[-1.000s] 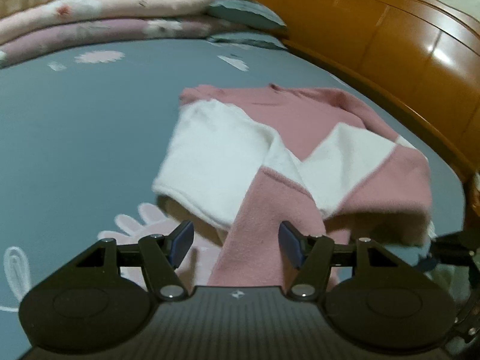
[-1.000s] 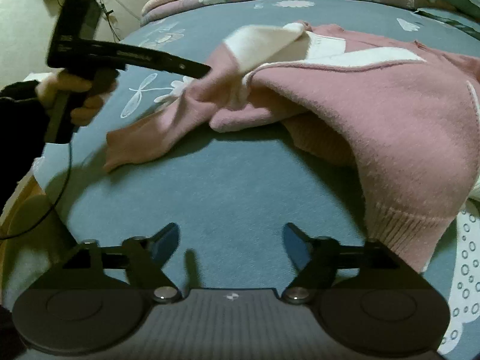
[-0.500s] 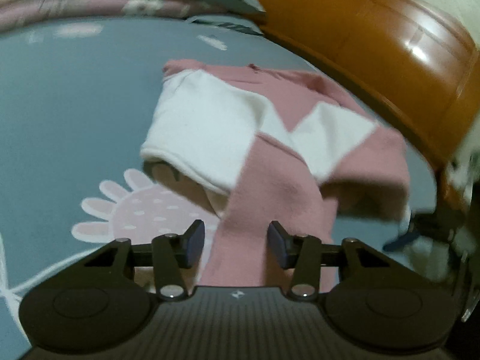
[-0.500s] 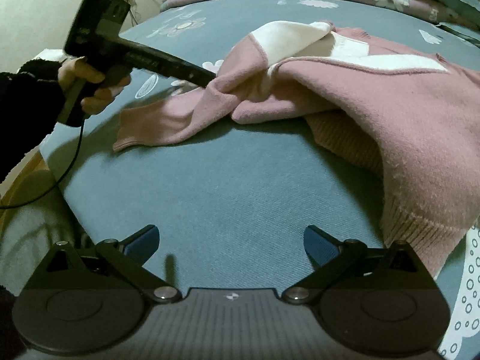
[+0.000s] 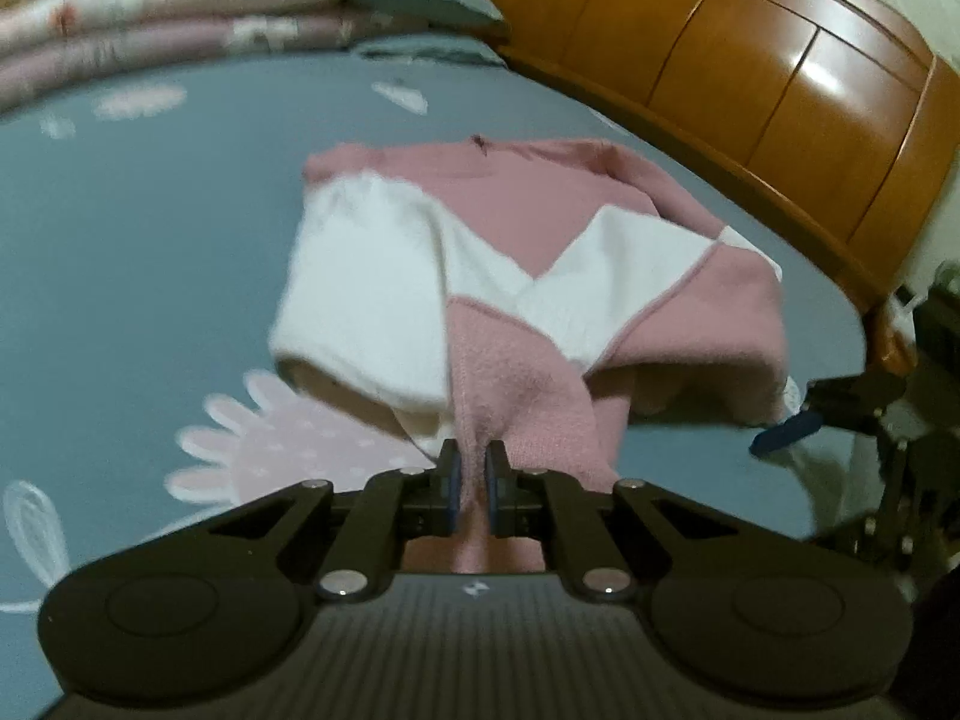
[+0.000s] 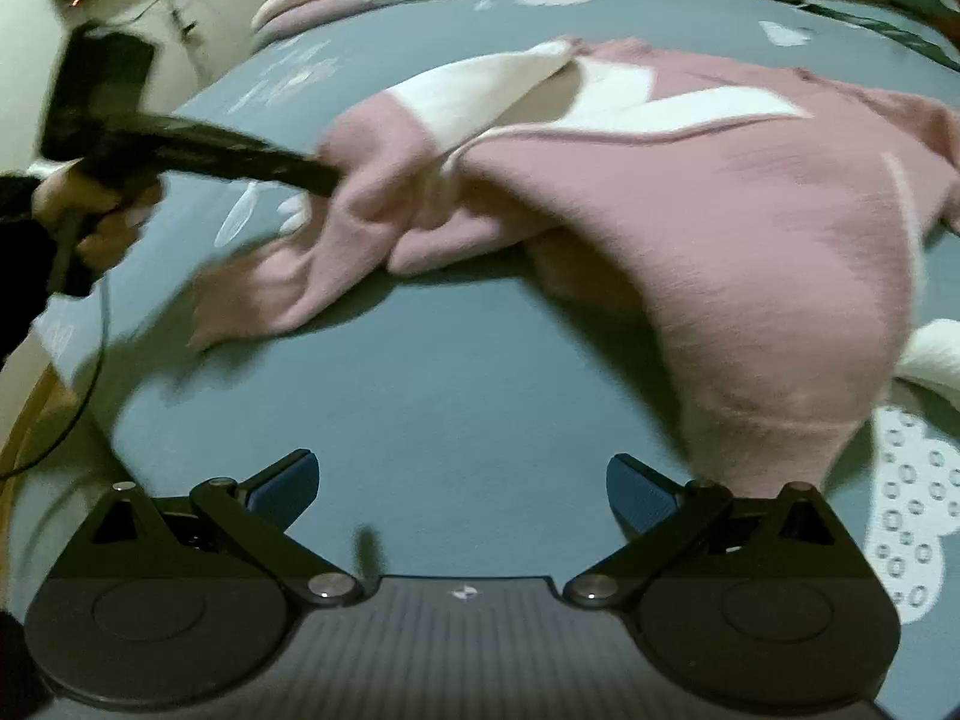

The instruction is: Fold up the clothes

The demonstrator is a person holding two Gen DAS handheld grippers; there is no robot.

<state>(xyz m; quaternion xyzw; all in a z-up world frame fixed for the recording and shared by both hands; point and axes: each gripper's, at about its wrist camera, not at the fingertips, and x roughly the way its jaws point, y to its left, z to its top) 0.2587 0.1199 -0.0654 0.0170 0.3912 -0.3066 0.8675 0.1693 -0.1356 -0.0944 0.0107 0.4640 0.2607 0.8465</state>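
Left gripper (image 5: 471,480) pinched tight on sleeve of fuzzy pink-and-white knit sweater (image 5: 528,264); right gripper (image 6: 462,489) spread wide, empty, over grey-blue bedsheet (image 6: 456,372).

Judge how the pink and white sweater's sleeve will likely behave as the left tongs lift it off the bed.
Probably floppy: the sleeve already bunches where the left tongs pinch it. It will likely sag and drag the sweater along, since the sweater drapes in soft folds. The fuzzy knit looks unlikely to slip.
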